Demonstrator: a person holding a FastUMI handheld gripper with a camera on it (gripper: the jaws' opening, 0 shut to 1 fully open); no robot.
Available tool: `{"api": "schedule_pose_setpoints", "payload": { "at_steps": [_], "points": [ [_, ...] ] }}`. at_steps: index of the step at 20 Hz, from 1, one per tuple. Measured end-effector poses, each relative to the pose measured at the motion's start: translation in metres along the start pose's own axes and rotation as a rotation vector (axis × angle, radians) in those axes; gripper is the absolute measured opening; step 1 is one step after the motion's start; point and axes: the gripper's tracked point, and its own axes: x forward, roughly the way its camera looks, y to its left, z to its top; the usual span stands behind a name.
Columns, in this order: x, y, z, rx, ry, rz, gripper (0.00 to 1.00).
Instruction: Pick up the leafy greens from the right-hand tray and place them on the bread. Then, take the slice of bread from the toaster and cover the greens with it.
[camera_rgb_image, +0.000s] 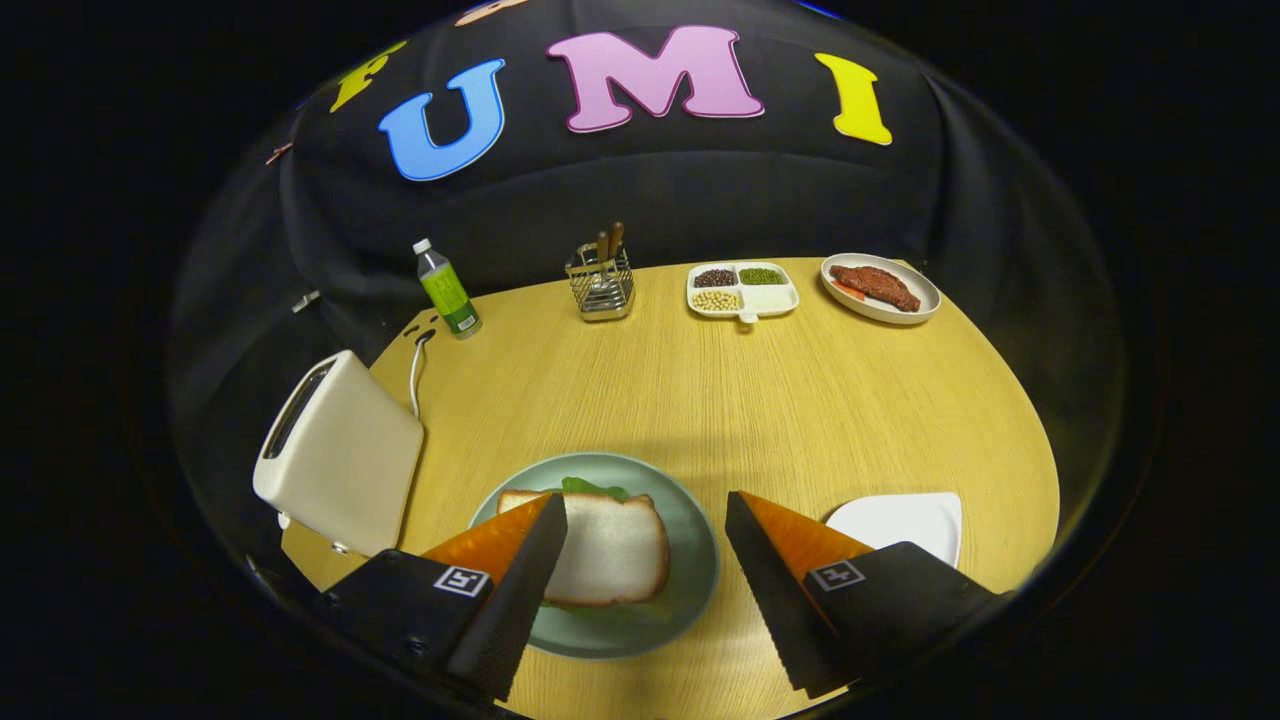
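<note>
A slice of white bread (612, 548) lies on the grey-green plate (690, 590), with leafy greens (592, 488) peeking out from under its far edge. My gripper (646, 508) hangs open above the plate, nothing between its fingers. The left finger (520, 590) overlaps the slice's left side and the right finger (775, 590) stands off the plate's right rim. The white toaster (340, 455) stands left of the plate, its slot facing up; no bread is visible in the slot. A white tray (905, 522) lies to the right of the plate, behind the right finger.
Along the table's far edge stand a green bottle (447, 288), a wire holder with utensils (601, 282), a divided dish of beans (741, 290) and a plate with meat (880, 287). The toaster's white cord (414, 375) runs back toward the bottle.
</note>
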Motion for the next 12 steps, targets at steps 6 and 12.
{"api": "schedule_pose_setpoints", "payload": {
  "at_steps": [6, 12],
  "points": [
    [-0.053, 0.027, 0.076, 0.0, -0.174, 0.066, 0.99],
    [-0.125, 0.075, 0.15, -0.093, -0.346, 0.157, 0.99]
  ]
}}
